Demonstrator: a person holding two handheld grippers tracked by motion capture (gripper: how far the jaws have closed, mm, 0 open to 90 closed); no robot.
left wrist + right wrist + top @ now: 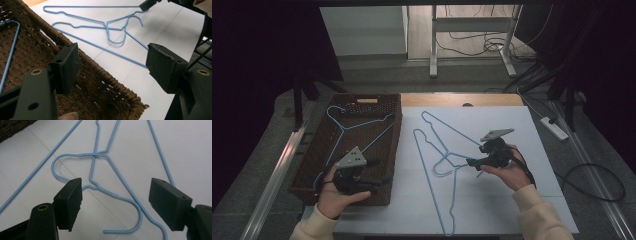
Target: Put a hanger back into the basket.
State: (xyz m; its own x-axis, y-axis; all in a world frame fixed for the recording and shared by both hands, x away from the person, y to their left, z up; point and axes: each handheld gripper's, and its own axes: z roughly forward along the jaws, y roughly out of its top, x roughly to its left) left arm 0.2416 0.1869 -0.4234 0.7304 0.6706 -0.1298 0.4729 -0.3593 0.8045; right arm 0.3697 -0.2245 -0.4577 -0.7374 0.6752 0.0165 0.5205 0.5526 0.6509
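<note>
At the left of the table stands a brown woven basket (312, 172) with one blue wire hanger (354, 127) already lying inside it, its hook toward the far left corner. Judging by that, one hanger is put away. Two more hangers (447, 160) lie on the white sheet (512, 130) to the right of the basket, crossed over each other with their hooks tangled together near the middle of the sheet. So the work looks about a third done, with the pair on the sheet left to move.

The left gripper (379, 186) hovers over the near right part of the basket, pointing right toward the sheet. In the left gripper view its jaws stand wide apart with nothing between the pads (67, 67); under them run the basket's woven rim (105, 87) and, beyond, the white sheet and the two hangers (110, 30). It holds nothing and touches nothing.

The right gripper (471, 161) sits to the right of the tangled hooks, pointing left at them. In the right gripper view its jaws are also spread wide, straddling the crossed hooks (100, 170), which lie on the sheet between and just beyond the pads (71, 200). The pads are not pressing on the wire, so no hanger is gripped yet.
</note>
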